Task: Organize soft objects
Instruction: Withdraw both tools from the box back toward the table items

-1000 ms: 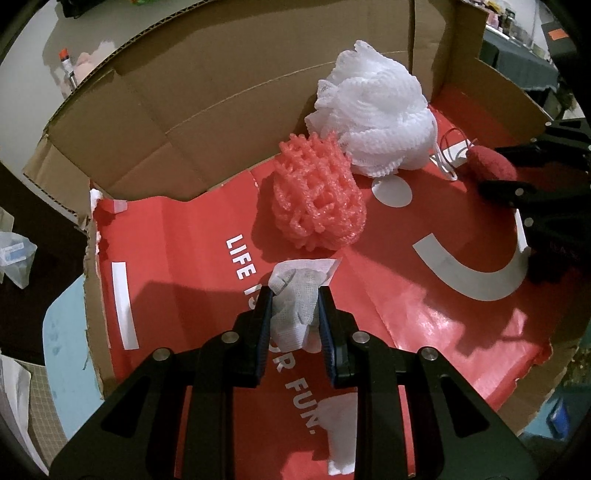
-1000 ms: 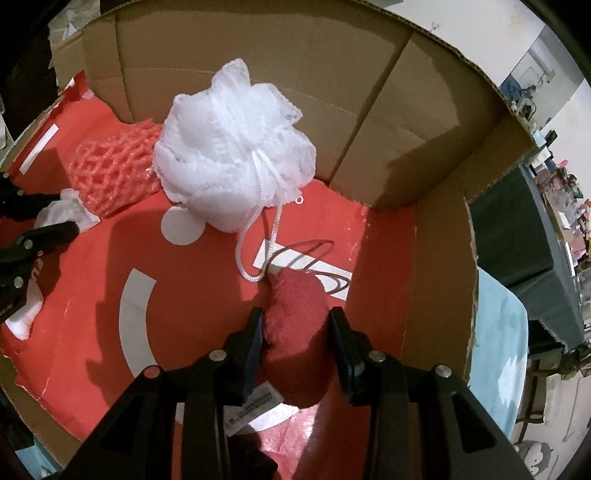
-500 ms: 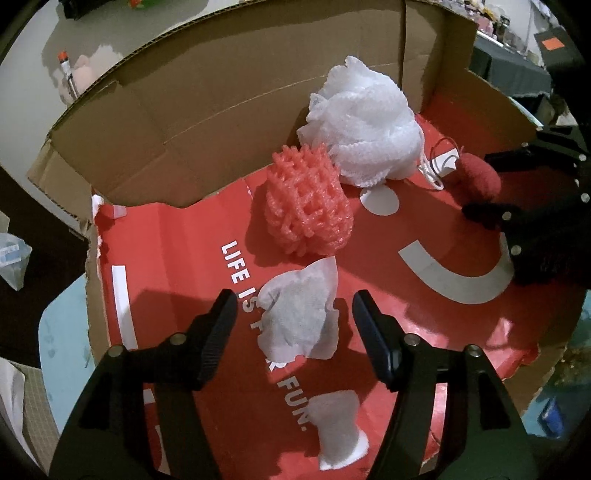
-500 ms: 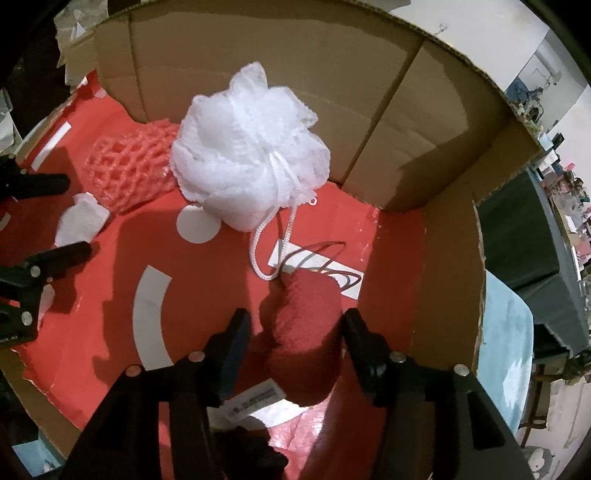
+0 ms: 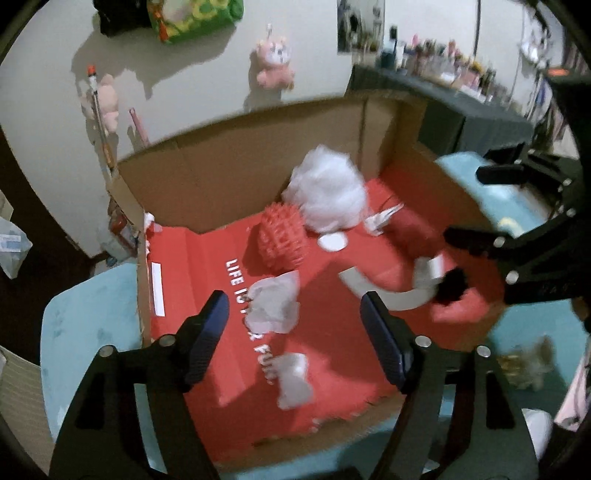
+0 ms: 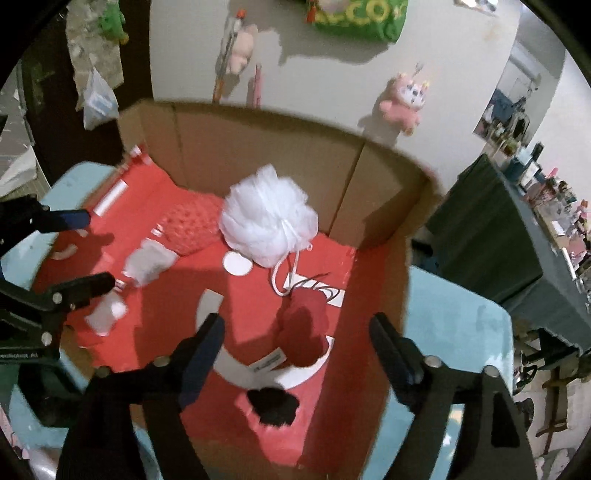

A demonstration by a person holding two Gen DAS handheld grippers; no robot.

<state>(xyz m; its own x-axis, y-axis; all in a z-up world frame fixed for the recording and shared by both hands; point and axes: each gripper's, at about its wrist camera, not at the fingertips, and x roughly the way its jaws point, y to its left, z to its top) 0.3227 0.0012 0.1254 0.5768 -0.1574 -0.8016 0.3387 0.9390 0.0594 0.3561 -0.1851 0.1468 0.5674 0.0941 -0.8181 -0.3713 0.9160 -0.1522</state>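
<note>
A cardboard box (image 5: 229, 173) with a red lining (image 6: 155, 325) holds the soft things. Inside lie a white mesh pouf (image 5: 327, 192) (image 6: 267, 221), a pink foam net (image 5: 282, 238) (image 6: 194, 225), two crumpled white cloths (image 5: 275, 304) (image 5: 295, 374) and a dark red plush (image 6: 304, 326) with a black tuft (image 6: 273, 404). My left gripper (image 5: 293, 334) is open and empty above the front of the box. My right gripper (image 6: 297, 354) is open and empty above the red plush.
The box stands on a light blue surface (image 6: 454, 332). A pink plush (image 5: 275, 66) and a green bag (image 5: 192, 14) hang on the wall behind. A dark cluttered table (image 6: 491, 236) stands to the right.
Both grippers opened, let go of the white cloth and the red plush inside the box, and drew back and up out of the box.
</note>
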